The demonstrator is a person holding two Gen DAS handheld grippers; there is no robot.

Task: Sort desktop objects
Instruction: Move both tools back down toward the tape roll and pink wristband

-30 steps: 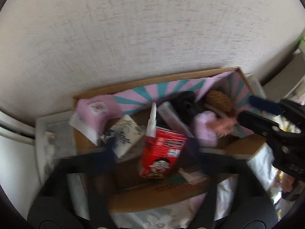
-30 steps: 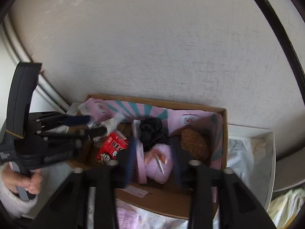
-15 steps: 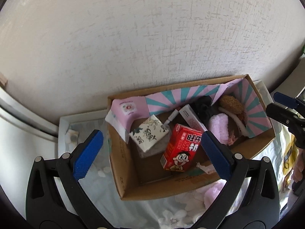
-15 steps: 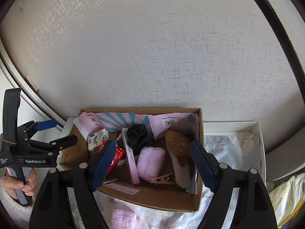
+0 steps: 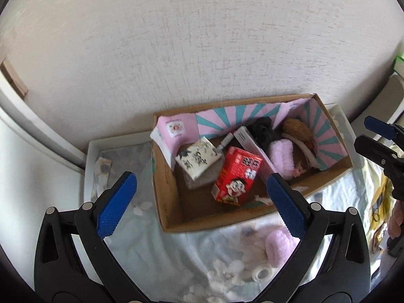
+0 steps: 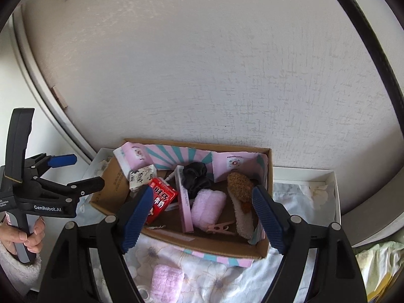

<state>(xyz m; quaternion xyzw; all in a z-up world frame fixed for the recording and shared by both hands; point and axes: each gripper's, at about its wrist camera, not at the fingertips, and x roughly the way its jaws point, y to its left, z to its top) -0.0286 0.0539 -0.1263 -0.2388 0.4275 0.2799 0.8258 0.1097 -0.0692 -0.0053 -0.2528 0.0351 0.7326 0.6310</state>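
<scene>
blue ribbed pads front both grippers, and both sets of jaws stand wide apart with nothing between them. the left gripper [image 5: 199, 202] hangs over the near rim of the cardboard box [image 5: 171, 217], one pad out over the floral cloth [image 5: 192, 255] at eight o'clock of the box, the other above its near wall at four o'clock. the right gripper [image 6: 202, 217] straddles the box from the front, its pads clear of everything inside.

inside the box, in the left wrist view, a red drink carton [image 5: 237, 176] lies tilted near the centre. at its ten o'clock sits a white patterned tissue pack [image 5: 199, 159] on a grey pad. at its one o'clock a long pink slim box [image 5: 252, 146] lies on a slant, with a black scrunchie [image 5: 263, 131] beyond it. a pink fluffy roll [image 5: 281, 156] lies at three o'clock of the carton, a small pink clothes peg [image 5: 298, 170] at its near end. a brown and cream fuzzy clip [image 5: 298, 131] leans into the far right corner, against the pink and teal striped lining [image 5: 227, 118].

outside the box, at six o'clock, a second pink fluffy roll [image 6: 166, 282] rests on the cloth, a small white ring [image 5: 262, 274] just beside it.

in the right wrist view a hand [image 6: 25, 232] in a fuzzy white sleeve grips the left tool's handle at nine o'clock.
</scene>
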